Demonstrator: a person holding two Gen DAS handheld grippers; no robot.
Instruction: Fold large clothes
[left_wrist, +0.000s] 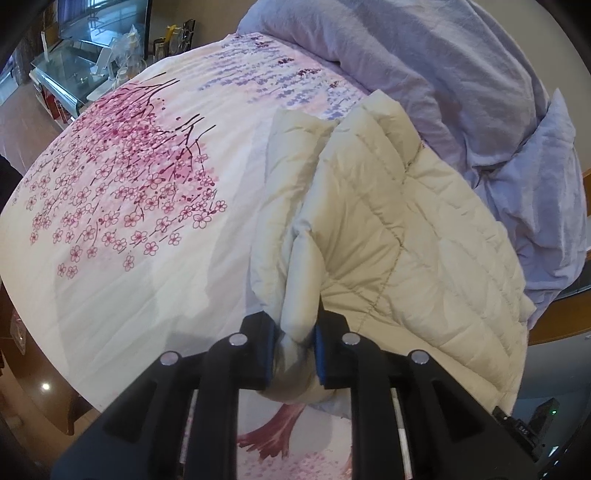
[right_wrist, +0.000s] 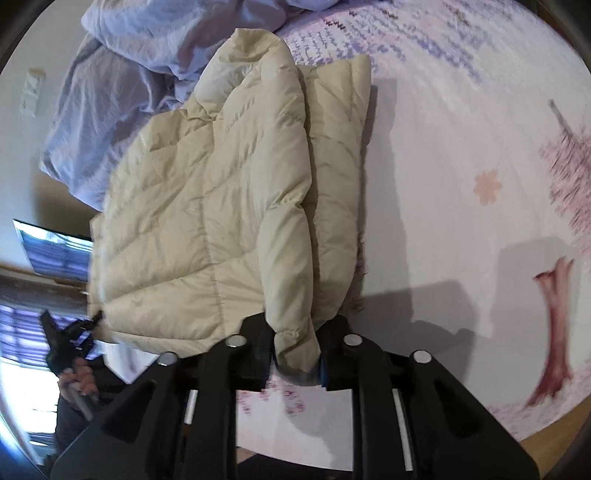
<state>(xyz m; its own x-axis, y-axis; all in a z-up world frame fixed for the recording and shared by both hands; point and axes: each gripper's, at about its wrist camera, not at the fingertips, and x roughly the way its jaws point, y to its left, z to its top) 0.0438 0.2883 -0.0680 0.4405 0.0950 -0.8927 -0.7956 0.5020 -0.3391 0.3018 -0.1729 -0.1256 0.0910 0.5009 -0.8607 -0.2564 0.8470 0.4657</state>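
A cream quilted jacket (left_wrist: 399, 221) lies folded on a bed, filling the centre and right of the left wrist view and the centre-left of the right wrist view (right_wrist: 207, 206). The left claw (left_wrist: 293, 354), at the bottom centre of its frame, pinches a puffy rolled sleeve end of the jacket between its blue-padded fingers (left_wrist: 319, 354). The right claw (right_wrist: 295, 358), also bottom centre, pinches another padded sleeve end that hangs down from the jacket's right edge. Under the jacket spreads a bedsheet (left_wrist: 147, 229) printed with pink blossom branches at the left of the left wrist view and a dark red tree trunk at the lower right of the right wrist view. A rumpled lilac duvet (left_wrist: 461, 74) is heaped against the jacket at the upper right of the left wrist view and the upper left of the right wrist view. At the lower left of the right wrist view, a hand (right_wrist: 79, 376) grips the other tool's handle. A glass cabinet (left_wrist: 74, 70) stands at the upper left beyond the bed.
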